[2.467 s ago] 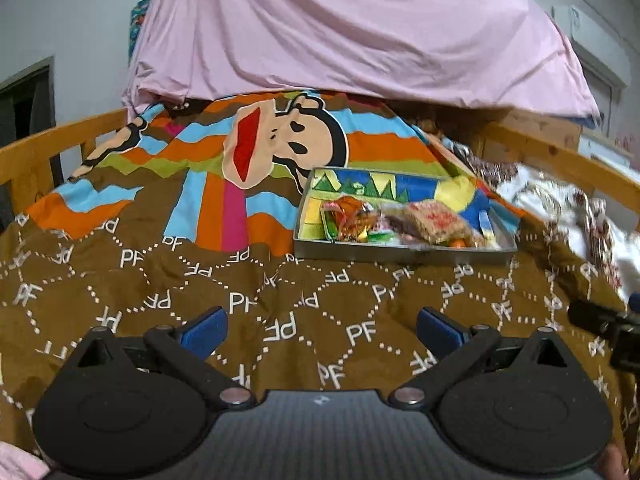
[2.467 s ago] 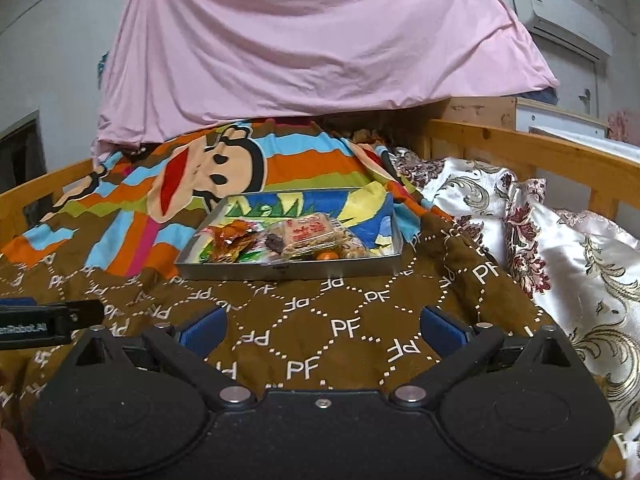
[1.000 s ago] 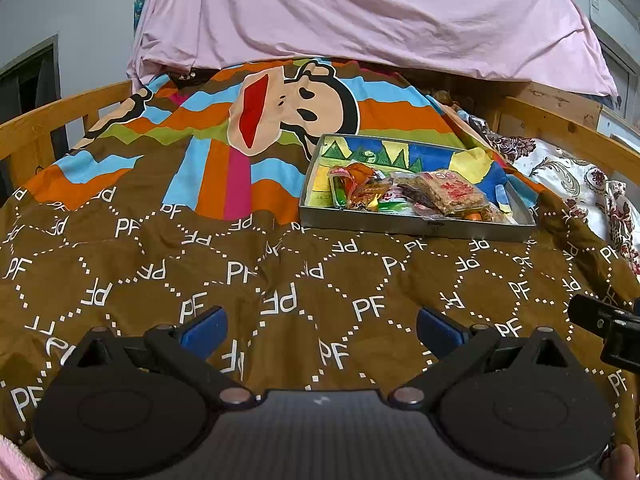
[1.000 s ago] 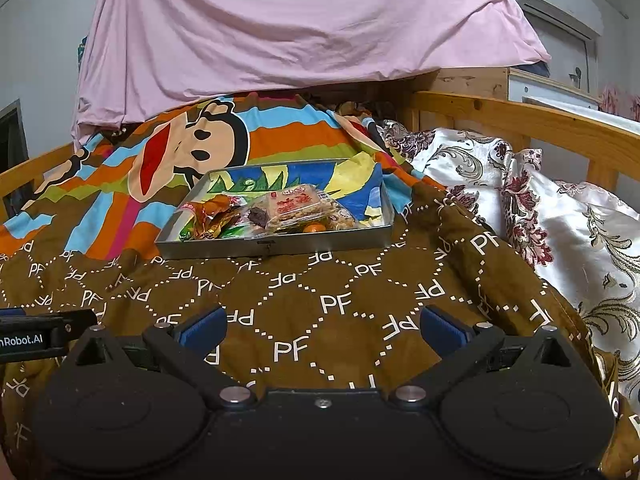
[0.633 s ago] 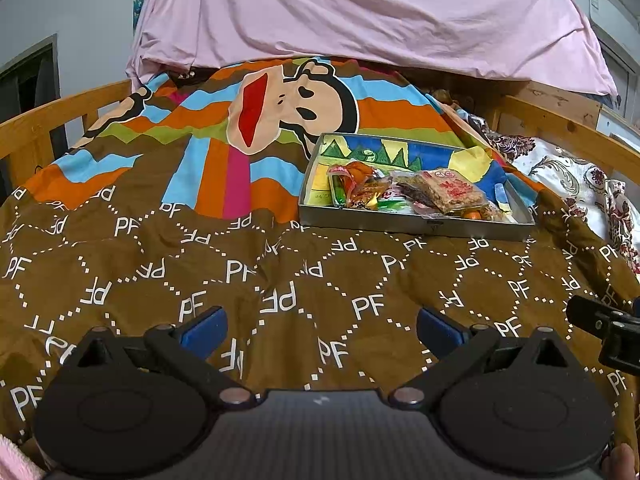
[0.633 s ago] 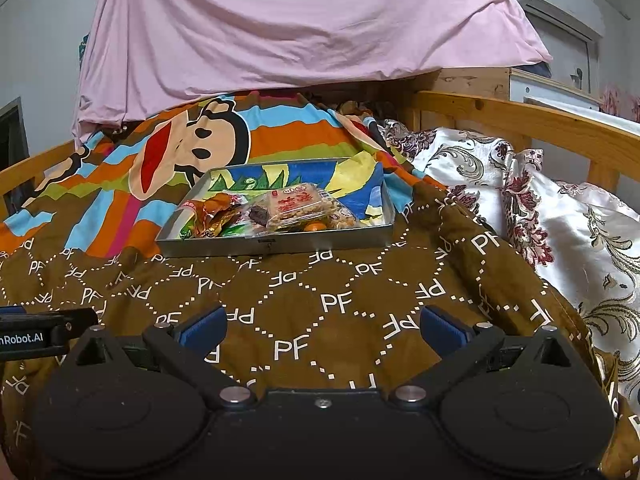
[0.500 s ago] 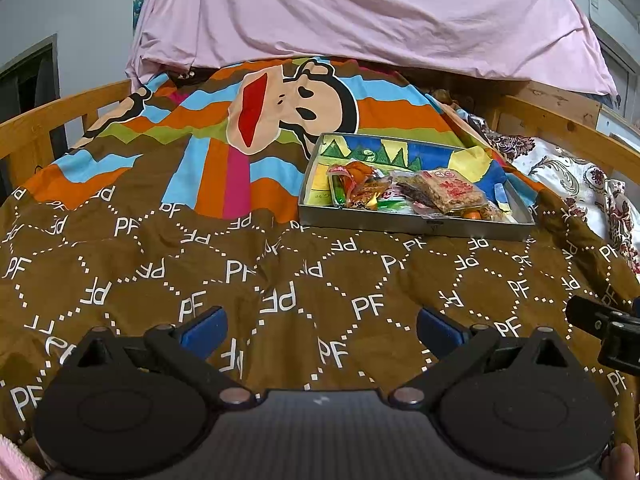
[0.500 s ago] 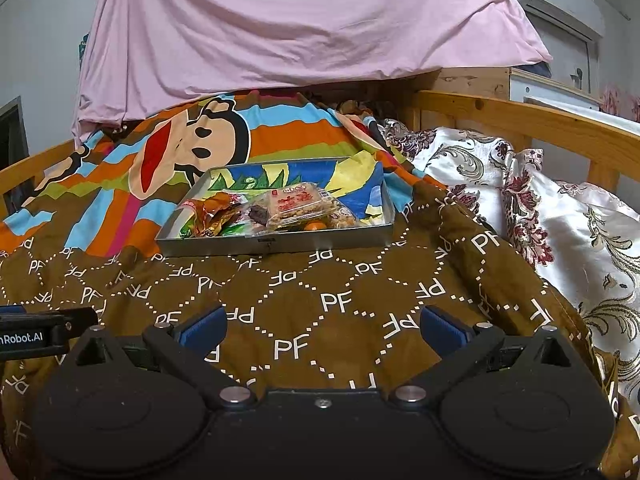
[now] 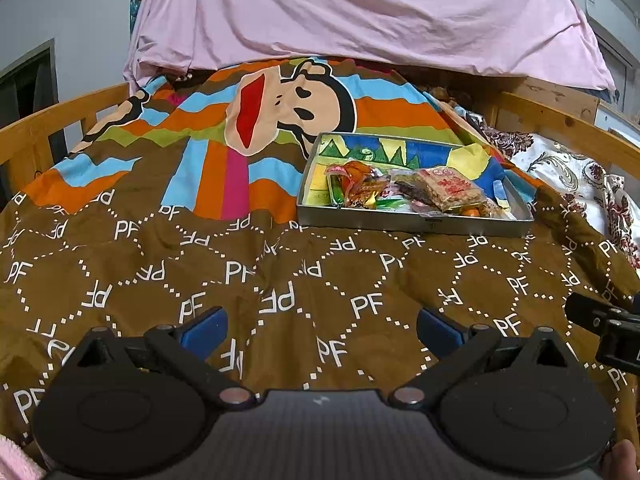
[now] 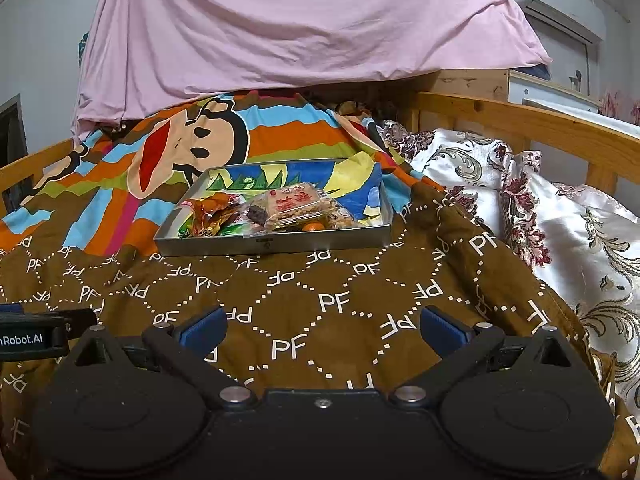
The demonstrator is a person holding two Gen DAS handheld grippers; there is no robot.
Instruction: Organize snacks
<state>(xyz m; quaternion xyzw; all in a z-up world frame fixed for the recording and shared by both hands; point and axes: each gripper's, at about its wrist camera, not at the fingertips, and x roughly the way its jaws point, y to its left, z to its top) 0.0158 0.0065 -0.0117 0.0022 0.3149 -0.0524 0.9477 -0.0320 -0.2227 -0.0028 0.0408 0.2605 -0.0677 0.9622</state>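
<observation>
A shallow metal tin of wrapped snacks sits on a brown monogrammed blanket covering a wooden-railed bed, toward its right side. The left gripper and right gripper hover near the blanket's front edge, jaws spread wide and empty, well short of the tin.

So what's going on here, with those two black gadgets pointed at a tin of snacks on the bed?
A person holds a two-finger gripper in each hand to sort snacks. Both the left gripper and the right gripper are open, holding nothing, and hover over the brown blanket, short of the metal tin. The wrapped snacks lie piled together in the tin, none of them gripped. No sorting shows yet.
</observation>
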